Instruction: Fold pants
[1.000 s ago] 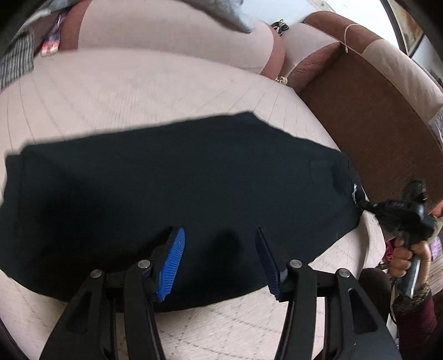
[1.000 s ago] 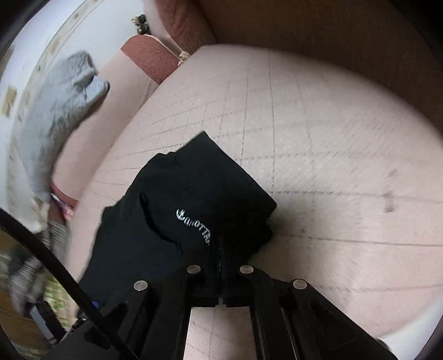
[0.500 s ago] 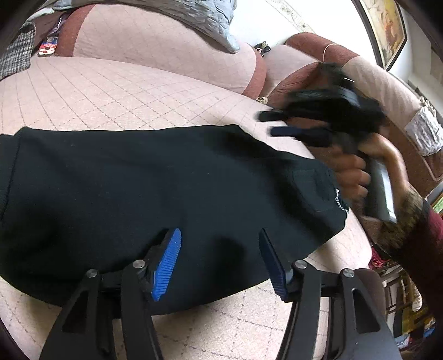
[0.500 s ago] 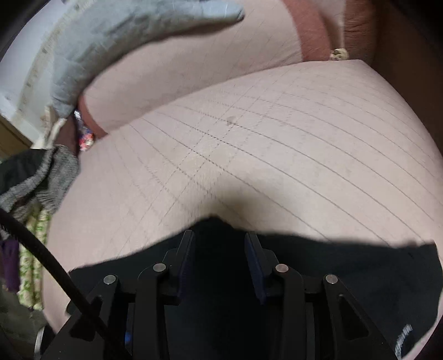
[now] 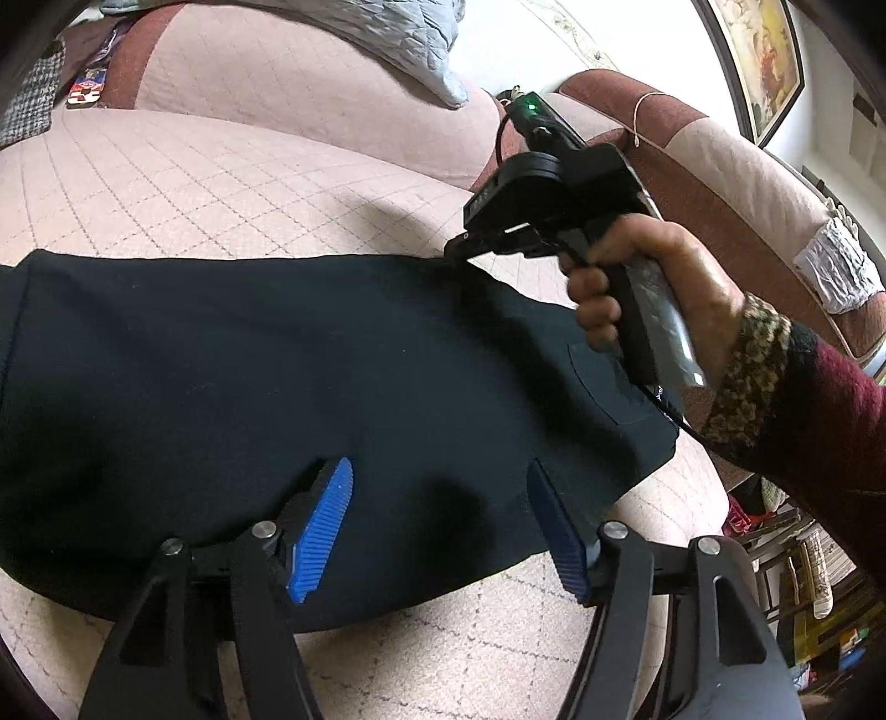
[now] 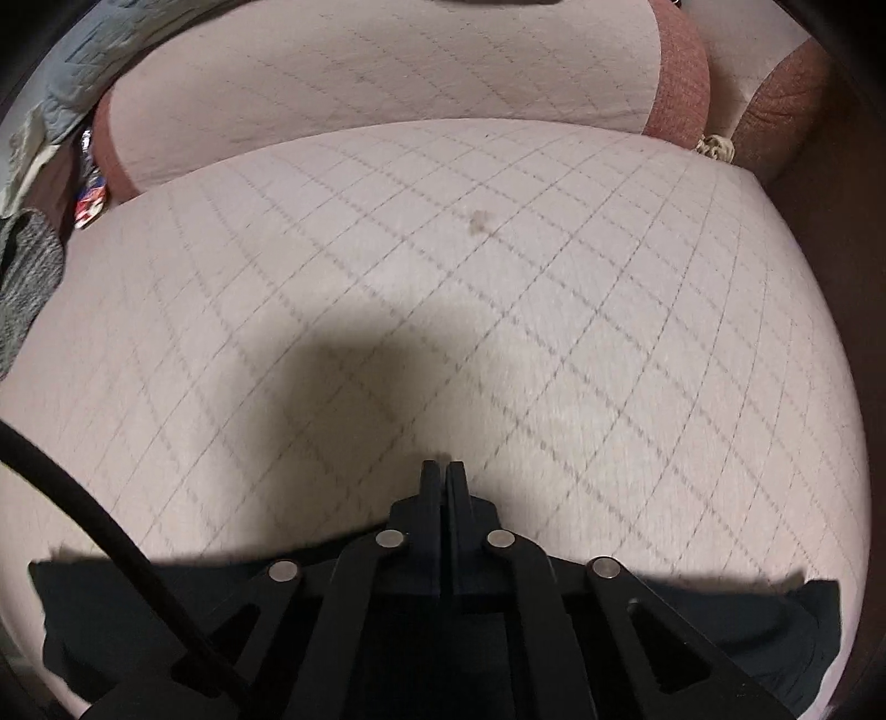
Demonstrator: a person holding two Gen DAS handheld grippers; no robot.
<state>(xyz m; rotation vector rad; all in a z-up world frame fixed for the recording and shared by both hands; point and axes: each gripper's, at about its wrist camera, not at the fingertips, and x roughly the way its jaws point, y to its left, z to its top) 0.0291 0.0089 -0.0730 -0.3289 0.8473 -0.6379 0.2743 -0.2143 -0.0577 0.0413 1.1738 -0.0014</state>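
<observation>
Black pants (image 5: pixel 249 354) lie flat across the quilted sofa seat (image 5: pixel 183 188), folded into a wide band. My left gripper (image 5: pixel 437 526) is open with blue pads, hovering over the near edge of the pants. My right gripper (image 5: pixel 459 252) shows in the left wrist view, held in a hand at the far edge of the pants. In the right wrist view its fingers (image 6: pixel 443 482) are shut together with nothing between them, just past the far edge of the pants (image 6: pixel 775 626).
The sofa backrest (image 5: pixel 288 94) rises behind the seat with a grey-blue quilt (image 5: pixel 382 33) draped on it. A brown armrest (image 5: pixel 720 166) stands at the right. Grey knitted cloth (image 6: pixel 27 277) lies at the left end of the seat.
My right gripper let go of the pants' right end, swung over to the far edge and has shut empty. My left gripper stayed open over the near edge.
</observation>
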